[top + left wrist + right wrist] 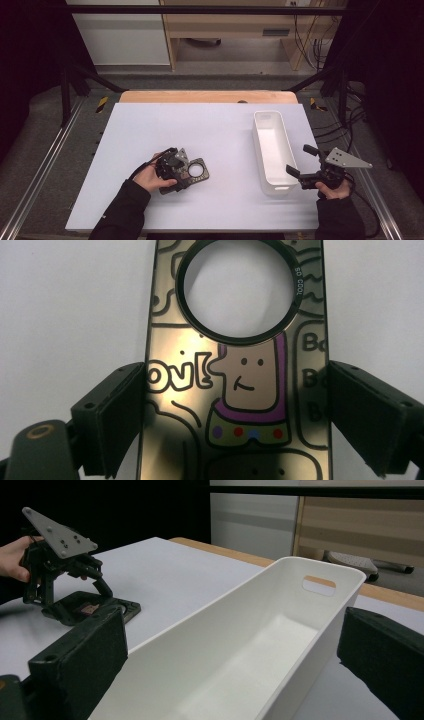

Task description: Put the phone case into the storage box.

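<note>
Left gripper (186, 172) | tipped down, jaws straddling phone case (235, 390) | table (210, 125)

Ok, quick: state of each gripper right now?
Left gripper: open, jaws astride the phone case, pads not pressing.
Right gripper: open, empty, at the bin.

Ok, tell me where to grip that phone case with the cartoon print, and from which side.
Grip the phone case across its two long edges, below the round camera ring, coming straight down from above. It lies flat on the table, and the left gripper already straddles that narrow width with open jaws.
</note>
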